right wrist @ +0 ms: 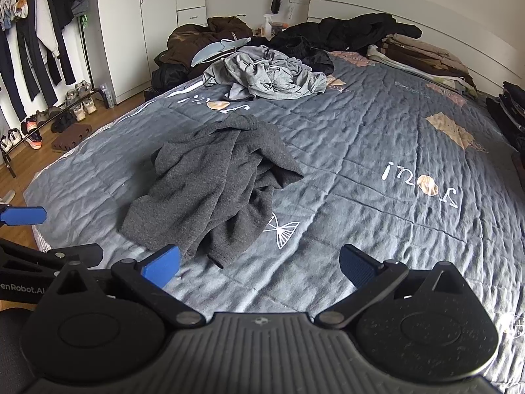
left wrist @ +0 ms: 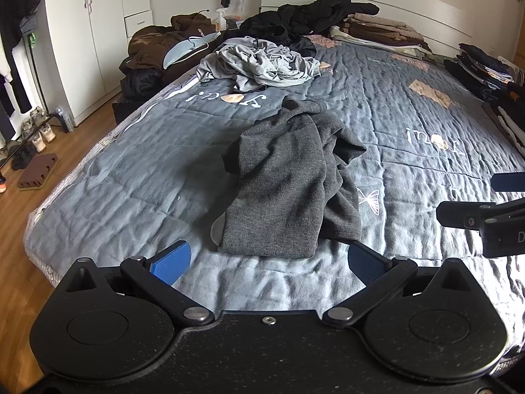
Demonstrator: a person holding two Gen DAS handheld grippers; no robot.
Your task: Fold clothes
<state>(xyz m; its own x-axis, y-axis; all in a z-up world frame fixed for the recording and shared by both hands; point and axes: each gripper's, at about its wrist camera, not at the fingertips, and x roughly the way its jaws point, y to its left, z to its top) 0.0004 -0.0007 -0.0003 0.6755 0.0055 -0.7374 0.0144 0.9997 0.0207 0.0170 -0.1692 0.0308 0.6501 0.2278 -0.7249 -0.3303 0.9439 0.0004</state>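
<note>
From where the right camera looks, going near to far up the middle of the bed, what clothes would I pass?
Right hand-held gripper, open and empty → crumpled dark grey garment → heap of light grey clothes → black clothes pile by the headboard, all on the grey quilt.

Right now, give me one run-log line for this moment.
phase: pre-grasp | left gripper: open, empty | right gripper: open, empty | dark grey garment: crumpled on bed quilt, untouched | grey clothes pile: behind it
</note>
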